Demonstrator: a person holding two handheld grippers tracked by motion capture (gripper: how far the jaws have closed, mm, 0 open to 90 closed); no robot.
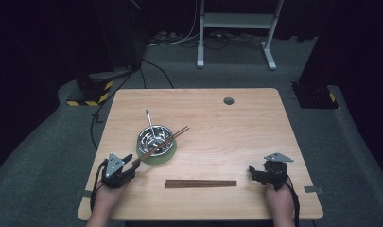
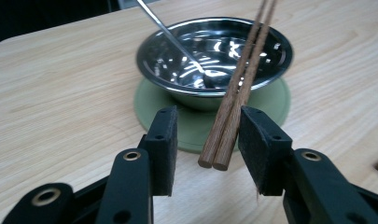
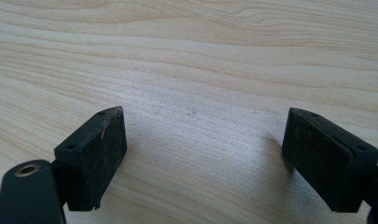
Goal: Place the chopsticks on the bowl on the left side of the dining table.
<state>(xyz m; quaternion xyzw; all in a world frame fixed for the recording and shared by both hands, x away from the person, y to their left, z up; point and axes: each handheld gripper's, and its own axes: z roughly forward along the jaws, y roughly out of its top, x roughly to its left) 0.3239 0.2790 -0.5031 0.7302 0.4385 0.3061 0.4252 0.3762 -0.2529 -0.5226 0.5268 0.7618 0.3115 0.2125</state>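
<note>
Wooden chopsticks lie as a pair across the rim of the steel bowl, their near ends sticking out past the green coaster and hanging just above the counter, towards its near left corner. Those ends sit between the pads of the left claw, which stands partly open: the right pad is just beside the sticks, the left pad clear of them, so nothing is gripped. A metal spoon leans in the bowl beside them.

My reading is that the risk lies in the balance. The chopsticks rest on the bowl rim alone, so a nudge from either pad as the claw pulls away could roll them, split the pair, or tip them off onto the counter. A hard knock might also shift the bowl on its coaster and rattle the spoon.

Over by the near right corner, the right claw is spread wide over bare wood, holding nothing. A dark wooden chopstick rest lies along the near edge between the two hands, well apart from the bowl.
</note>
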